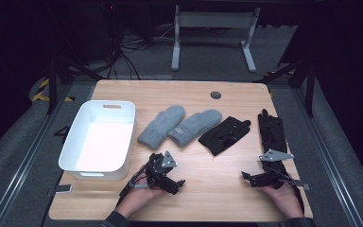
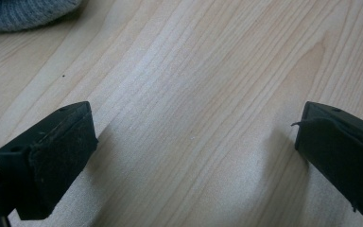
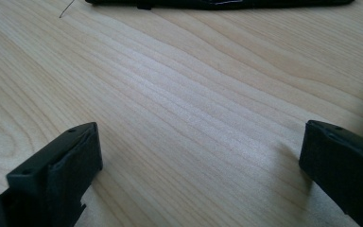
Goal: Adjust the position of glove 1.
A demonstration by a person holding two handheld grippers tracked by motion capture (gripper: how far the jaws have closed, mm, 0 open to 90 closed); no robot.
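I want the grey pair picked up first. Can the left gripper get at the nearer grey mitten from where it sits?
Probably yes. The left gripper is open over bare wood, and the grey mitten lies flat just beyond it, apart from the white bin, with nothing lying between them.

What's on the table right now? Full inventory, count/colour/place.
table: 1, light wood, centre of the high view, with a dark round grommet near its far edge
bin: 1, white, nothing in it, left side of the table
grey mittens: 2, grey knit, side by side right of the bin, touching
black gloves: 2, black, right of the mittens; one mid-table, one nearer the right edge
desk frame: 1, white, on the floor beyond the table
left gripper: 1, black, near edge, jaws open over bare wood, holding nothing
right gripper: 1, black, near edge at right, jaws open, holding nothing
hands: 2, at the near edge, one behind each gripper
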